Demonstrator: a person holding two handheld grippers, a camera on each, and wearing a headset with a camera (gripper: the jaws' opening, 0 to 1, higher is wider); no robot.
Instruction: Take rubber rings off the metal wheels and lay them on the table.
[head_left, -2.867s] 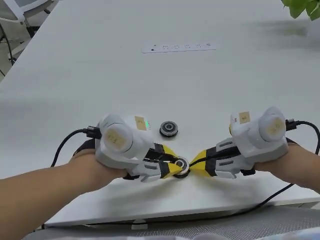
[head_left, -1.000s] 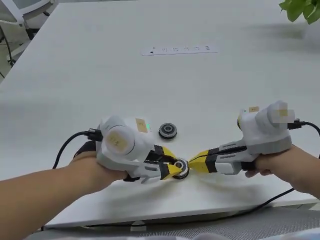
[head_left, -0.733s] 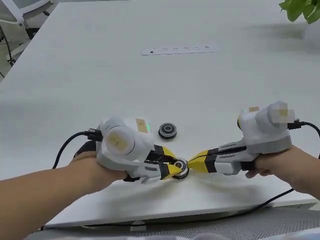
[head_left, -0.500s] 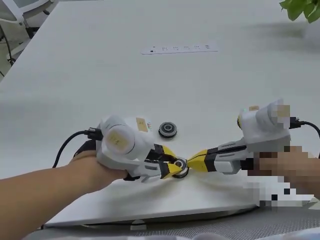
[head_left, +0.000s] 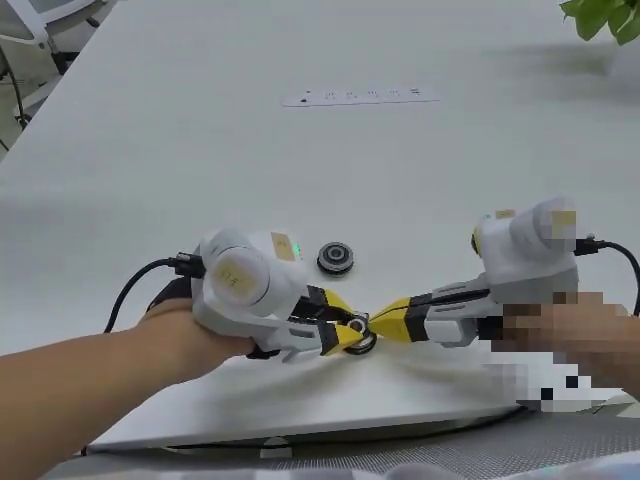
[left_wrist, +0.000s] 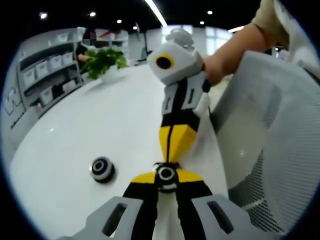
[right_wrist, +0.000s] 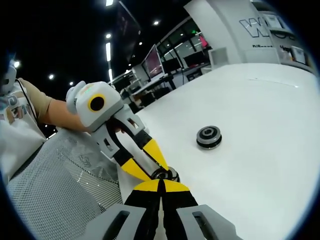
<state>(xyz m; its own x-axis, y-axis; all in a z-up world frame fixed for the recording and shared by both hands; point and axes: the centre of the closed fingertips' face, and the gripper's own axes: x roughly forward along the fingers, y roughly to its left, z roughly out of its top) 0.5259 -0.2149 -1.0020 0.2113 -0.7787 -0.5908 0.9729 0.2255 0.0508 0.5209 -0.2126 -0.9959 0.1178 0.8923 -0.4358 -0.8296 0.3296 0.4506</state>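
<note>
My left gripper (head_left: 348, 336) has its yellow fingers closed part-way on a metal wheel (left_wrist: 166, 175), clamping it by the sides so it stays put just over the table's near edge. The right gripper (right_wrist: 160, 184) meets it from the right, jaws pressed together with the tips at the wheel's rim. I judge that it is picking at the rubber ring, but I cannot tell whether any rubber is caught. One gripper anchors and the other peels. A second wheel (head_left: 337, 258) lies flat a little farther in, apart from both. The white table (head_left: 400, 150) runs far back to a socket strip (head_left: 360, 96), with a plant (head_left: 600, 15) at the far right. A mesh chair (left_wrist: 260, 150) sits nearest me.
</note>
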